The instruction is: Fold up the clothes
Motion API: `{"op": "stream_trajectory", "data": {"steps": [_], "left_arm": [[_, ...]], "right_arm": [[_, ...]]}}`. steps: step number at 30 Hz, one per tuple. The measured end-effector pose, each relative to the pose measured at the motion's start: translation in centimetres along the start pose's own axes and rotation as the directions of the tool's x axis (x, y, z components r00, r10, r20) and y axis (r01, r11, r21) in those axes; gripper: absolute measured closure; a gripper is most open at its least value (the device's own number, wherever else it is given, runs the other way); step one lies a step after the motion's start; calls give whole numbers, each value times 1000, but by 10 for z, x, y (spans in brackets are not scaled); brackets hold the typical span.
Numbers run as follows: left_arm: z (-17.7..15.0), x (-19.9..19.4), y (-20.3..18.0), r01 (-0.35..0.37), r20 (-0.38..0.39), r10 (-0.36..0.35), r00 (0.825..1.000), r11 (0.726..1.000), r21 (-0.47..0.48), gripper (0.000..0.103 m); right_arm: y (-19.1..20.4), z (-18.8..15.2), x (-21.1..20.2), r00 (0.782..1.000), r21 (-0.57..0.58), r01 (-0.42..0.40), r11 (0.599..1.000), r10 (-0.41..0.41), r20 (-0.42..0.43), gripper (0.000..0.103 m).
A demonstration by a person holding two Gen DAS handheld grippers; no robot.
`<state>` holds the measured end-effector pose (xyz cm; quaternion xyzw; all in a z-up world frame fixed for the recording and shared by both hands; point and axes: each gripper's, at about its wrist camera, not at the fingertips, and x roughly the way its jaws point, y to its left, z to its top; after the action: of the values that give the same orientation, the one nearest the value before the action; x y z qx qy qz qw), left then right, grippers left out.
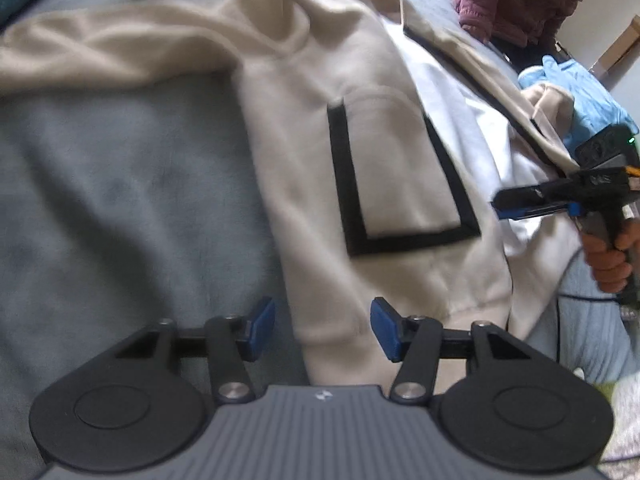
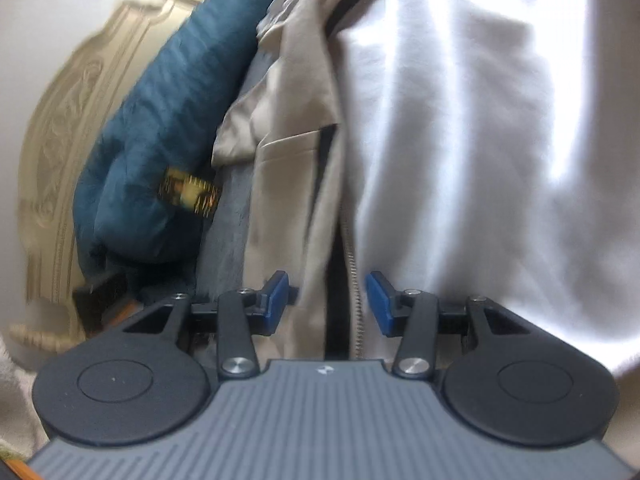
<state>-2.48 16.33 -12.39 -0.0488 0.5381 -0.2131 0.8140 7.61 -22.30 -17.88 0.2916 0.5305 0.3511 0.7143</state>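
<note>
Both tongs spread over cream jacket — teal blanket beside.

L gripper: black two-finger gripper w/ blue pads, jaws wide apart, nothing between them, pointing fwd, low over the surface.
R gripper: same black/blue-padded type, jaws wide apart, nothing clamped; from the L cam it sits side-on at right.
R hand: bare hand wrapped round the R grip handle.

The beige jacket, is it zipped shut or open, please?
Open: the beige jacket's front panels lie apart, showing its white lining.
</note>
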Motion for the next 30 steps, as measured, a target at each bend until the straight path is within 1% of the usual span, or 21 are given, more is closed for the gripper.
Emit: {"op": "stream_trajectory", "data": {"steps": [3,6,9,10,12,13,14,15,16,17,18,19,21,23,24,25,26,27,29,30], "left_arm": [[23,0,-4,-11,76,7,997,998,56,48],[47,6,-11,-9,149,-7,989,994,105,48],[63,23,-22,18,183,-43,982,990,139,47],[68,28,-26,27,192,-56,980,988,150,47],[69,35,-28,24,205,-61,977,984,176,47],[69,38,-28,20,211,-61,976,982,190,47],[68,40,-28,10,216,-55,975,979,204,47],[66,42,-28,-3,221,-46,974,976,218,47],[64,43,-26,-15,223,-37,974,974,226,47],[62,43,-24,-20,222,-32,975,974,227,47],[61,43,-22,-21,219,-30,975,974,226,47],[59,43,-20,-22,218,-28,976,974,224,47],[59,42,-18,-25,224,-29,974,972,233,47],[60,40,-16,-29,234,-31,972,968,248,47],[60,40,-17,-34,241,-31,970,965,260,47],[61,40,-17,-38,246,-31,969,962,271,47],[62,40,-18,-41,251,-32,967,959,282,47],[64,41,-18,-41,255,-36,966,956,290,47],[67,43,-17,-36,255,-41,966,955,293,47],[69,45,-17,-34,254,-44,966,955,294,47]], "right_arm": [[18,32,2,998,-54,56,997,-57,-21,59],[37,64,3,993,-108,111,988,-115,-38,59],[55,96,5,983,-163,163,973,-174,-52,59],[55,106,6,982,-164,178,970,-186,-35,59],[40,127,9,979,-127,202,971,-197,47,56],[32,137,11,975,-108,212,971,-203,87,51],[25,148,12,969,-88,222,971,-210,127,48],[17,158,14,962,-68,231,971,-217,167,48],[10,168,15,952,-48,239,970,-224,206,45],[2,178,17,941,-27,246,969,-232,245,42],[-5,189,18,929,-6,252,968,-240,283,42],[-14,195,21,927,18,232,972,-227,299,42],[-31,199,30,945,51,152,987,-160,284,42],[-33,199,44,957,7,131,991,-128,260,43],[-32,200,51,960,-15,148,989,-140,243,45],[-31,202,57,962,-26,168,986,-158,223,58],[-31,204,63,963,-37,187,982,-176,202,93],[-27,205,66,964,-59,200,978,-185,189,98],[-11,209,58,963,-143,219,965,-190,191,99],[5,215,50,958,-204,239,949,-195,211,99]]}}
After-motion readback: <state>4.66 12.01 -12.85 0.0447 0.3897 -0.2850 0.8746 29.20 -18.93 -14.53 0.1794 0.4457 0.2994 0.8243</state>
